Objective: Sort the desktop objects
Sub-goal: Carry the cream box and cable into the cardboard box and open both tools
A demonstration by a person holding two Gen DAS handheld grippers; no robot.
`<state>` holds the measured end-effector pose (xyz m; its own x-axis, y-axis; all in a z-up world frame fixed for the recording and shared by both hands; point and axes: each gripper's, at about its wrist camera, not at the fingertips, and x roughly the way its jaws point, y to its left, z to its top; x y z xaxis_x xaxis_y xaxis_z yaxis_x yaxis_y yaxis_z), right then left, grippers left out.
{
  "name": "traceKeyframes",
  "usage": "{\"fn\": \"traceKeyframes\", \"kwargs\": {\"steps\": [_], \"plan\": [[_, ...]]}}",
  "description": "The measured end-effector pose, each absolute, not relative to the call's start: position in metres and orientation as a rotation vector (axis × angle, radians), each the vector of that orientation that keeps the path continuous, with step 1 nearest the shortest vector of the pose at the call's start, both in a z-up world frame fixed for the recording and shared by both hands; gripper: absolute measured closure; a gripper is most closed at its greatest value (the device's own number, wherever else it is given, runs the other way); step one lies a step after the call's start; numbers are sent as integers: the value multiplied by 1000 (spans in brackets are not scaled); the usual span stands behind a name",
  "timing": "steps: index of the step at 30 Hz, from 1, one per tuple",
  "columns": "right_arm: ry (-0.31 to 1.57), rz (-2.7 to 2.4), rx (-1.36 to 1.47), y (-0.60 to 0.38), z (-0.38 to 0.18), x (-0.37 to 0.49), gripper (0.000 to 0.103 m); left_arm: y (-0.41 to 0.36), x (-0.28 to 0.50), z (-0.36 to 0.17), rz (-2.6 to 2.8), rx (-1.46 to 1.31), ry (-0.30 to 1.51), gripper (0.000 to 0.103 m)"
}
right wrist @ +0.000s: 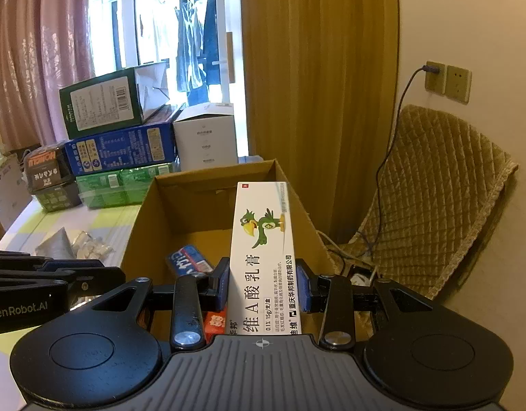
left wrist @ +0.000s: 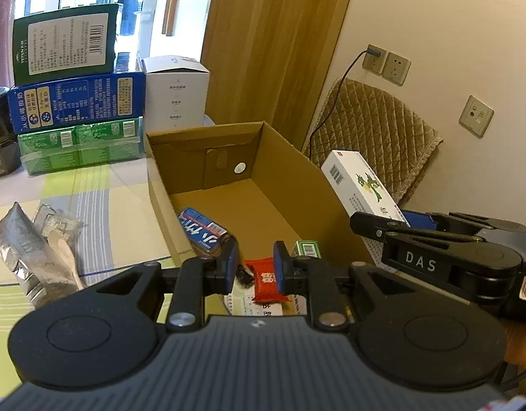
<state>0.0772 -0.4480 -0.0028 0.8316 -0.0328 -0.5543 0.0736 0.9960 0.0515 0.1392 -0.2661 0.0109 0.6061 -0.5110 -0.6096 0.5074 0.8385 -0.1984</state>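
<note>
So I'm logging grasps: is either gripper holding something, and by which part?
The right gripper clamps the white ointment box across its long sides, near its lower end. The left gripper is open, holding nothing.

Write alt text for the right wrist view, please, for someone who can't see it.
The right gripper holds a white medicine box with a green parrot above an open cardboard box containing a blue packet. Stacked cartons and a window stand behind.

Right gripper [right wrist: 263, 286] fingers [right wrist: 222, 282] clamped white ointment box [right wrist: 263, 257] between them; open cardboard box [right wrist: 208, 205] lay beyond fingertips, blue packet [right wrist: 189, 262] inside.
</note>
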Motion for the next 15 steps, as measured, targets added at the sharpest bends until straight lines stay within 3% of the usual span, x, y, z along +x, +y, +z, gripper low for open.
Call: {"fn": "traceKeyframes", "kwargs": {"steps": [15], "plan": [[602,-34,82,-438,-2,86,68,-257,134,14,-571,-10,697,82]]}}
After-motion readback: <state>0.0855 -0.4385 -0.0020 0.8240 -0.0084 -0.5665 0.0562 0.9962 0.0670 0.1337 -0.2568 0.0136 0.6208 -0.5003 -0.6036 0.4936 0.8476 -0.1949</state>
